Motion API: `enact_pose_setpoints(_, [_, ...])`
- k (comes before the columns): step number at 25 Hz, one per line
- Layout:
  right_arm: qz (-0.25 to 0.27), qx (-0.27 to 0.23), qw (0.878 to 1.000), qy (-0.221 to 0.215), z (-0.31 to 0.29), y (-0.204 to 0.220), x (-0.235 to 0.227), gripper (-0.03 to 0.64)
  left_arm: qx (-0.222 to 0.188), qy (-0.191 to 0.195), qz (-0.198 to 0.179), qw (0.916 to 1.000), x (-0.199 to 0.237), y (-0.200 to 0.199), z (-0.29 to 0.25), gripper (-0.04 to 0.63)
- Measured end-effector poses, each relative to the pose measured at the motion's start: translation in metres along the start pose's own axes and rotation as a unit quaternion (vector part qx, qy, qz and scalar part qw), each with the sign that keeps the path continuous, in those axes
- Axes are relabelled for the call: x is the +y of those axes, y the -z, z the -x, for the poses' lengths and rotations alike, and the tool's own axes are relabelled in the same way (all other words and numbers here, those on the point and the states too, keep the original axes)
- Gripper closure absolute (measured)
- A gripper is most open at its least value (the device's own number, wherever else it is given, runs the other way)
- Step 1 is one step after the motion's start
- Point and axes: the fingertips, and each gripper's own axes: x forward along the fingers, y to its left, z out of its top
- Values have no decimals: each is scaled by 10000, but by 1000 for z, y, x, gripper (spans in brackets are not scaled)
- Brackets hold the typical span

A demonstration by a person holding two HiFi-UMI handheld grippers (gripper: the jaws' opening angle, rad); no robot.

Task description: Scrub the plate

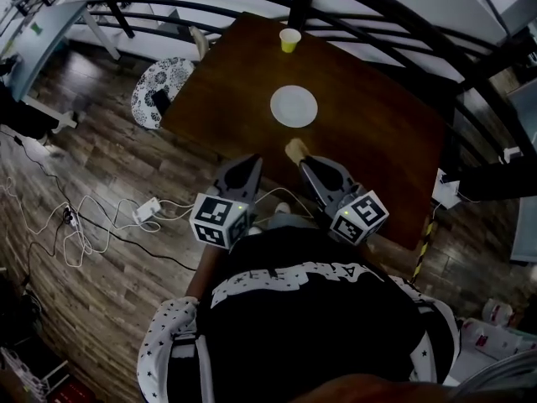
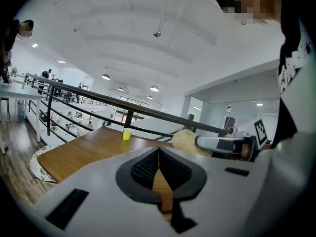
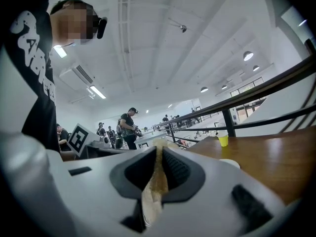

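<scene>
1. The right hand-held gripper (image 1: 306, 164) is clamping a tan sponge (image 1: 294, 149) between its jaws, over the near edge of the bench (image 1: 377, 141). The left hand-held gripper (image 1: 249, 162) is showing its jaws together with nothing between them.
2. The white plate (image 1: 294, 106) is lying flat near the middle of the bench, apart from both tools. A yellow cup (image 1: 289, 39) is standing farther back.
3. The step in hand is probably carrying the sponge out to the plate. Lowering it flat onto the centre looks better than catching the rim.
4. A light plate on smooth wood is likely to slide, so the left tool should be pinning the near rim while the sponge is circling gently.
</scene>
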Motion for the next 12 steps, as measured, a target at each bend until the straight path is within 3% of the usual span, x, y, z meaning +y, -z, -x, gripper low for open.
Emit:
enact_pose_setpoints(6, [105, -240, 9994, -212, -18, -22, -14, 572, -58, -224, -65, 9997, 18, -15, -14, 581])
enact_pose_setpoints(12, [67, -229, 9995, -209, -14, -25, -38, 572, -53, -138, -188, 9997, 7, -24, -38, 581])
